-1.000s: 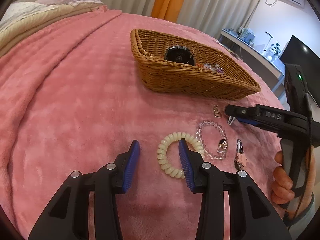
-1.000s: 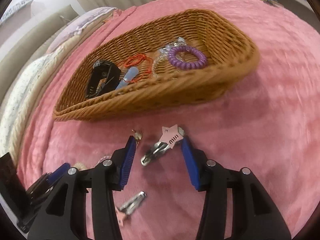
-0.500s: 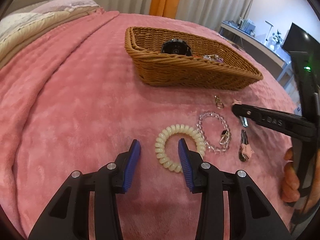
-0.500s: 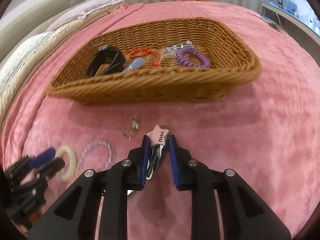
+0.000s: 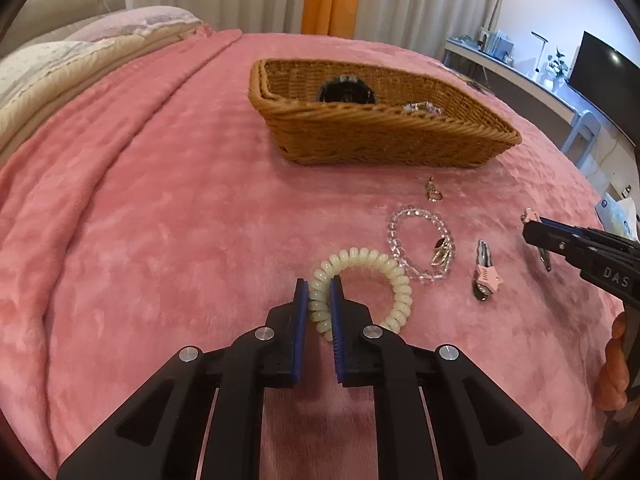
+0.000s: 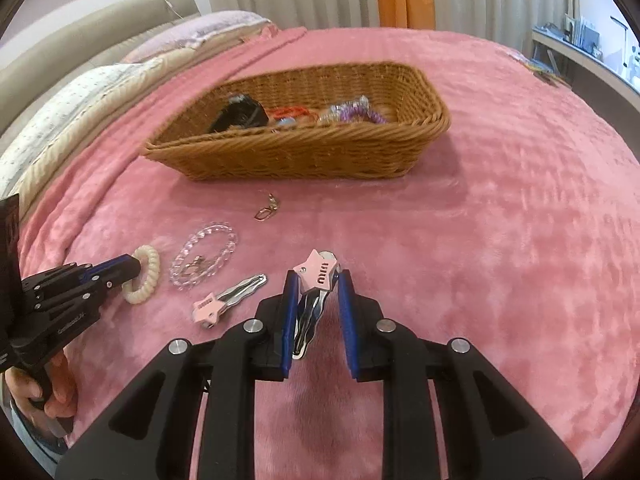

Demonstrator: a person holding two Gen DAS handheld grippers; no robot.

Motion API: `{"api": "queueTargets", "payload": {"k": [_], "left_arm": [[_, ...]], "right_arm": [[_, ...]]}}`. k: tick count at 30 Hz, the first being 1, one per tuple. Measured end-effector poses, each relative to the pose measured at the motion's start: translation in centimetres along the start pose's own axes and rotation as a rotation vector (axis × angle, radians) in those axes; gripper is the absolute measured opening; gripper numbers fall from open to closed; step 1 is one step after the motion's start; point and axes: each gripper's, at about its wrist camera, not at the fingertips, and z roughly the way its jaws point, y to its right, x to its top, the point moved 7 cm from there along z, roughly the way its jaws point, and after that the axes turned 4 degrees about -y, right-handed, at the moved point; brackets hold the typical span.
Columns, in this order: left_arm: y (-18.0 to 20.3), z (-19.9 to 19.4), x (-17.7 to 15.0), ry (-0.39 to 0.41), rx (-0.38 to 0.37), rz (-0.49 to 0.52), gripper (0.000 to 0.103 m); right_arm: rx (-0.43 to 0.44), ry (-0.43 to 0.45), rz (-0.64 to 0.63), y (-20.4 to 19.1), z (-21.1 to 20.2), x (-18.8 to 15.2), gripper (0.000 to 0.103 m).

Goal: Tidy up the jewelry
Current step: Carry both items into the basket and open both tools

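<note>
Our left gripper point(image 5: 319, 284) has its fingers pinched on the near-left side of the cream spiral hair tie point(image 5: 362, 288), which lies on the pink blanket point(image 5: 168, 220). Our right gripper point(image 6: 318, 280) has its fingers clamped around a star hair clip point(image 6: 316, 276). The wicker basket point(image 6: 304, 152) sits beyond, holding other pieces.

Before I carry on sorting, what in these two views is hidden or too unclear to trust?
- Basket contents, left wrist view: the near wall hides all but a black item and some beads.
- Same contents, right wrist view: blurred, pieces not separable.
- Star hair clip in the right gripper: a gap shows beside one pad, so a firm grip is unclear.
- Coil hair tie: the left gripper covers its near part.
- Small gold clasp: too small to identify.
</note>
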Motion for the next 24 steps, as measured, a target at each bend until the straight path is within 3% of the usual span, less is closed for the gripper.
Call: {"api": "queueTargets", "payload": {"k": [6,14,19,24], "left_arm": [[0.7,-4.1,1.5,0.101,-0.059,-0.021,0.009],[3.3,-10.0,9.7,0.3,-0.061,0.02,0.009],[4.2,-9.2,14.4,0.332,-0.071,-0.006,0.009],[4.8,-5.2,17.2,0.305,-0.067,-0.002,0.009]], "right_arm": [[0.036,0.074,0.005,-0.4,-3.6,1.4,0.018],[0.045,0.247,-0.021,-0.8,-9.0,8.0,0.018],[0.028,0.309,-0.038,-0.6,-8.7,13.2,0.018],[-0.004,0.265,-0.046,0.4,-4.9,16.6,0.018]]}}
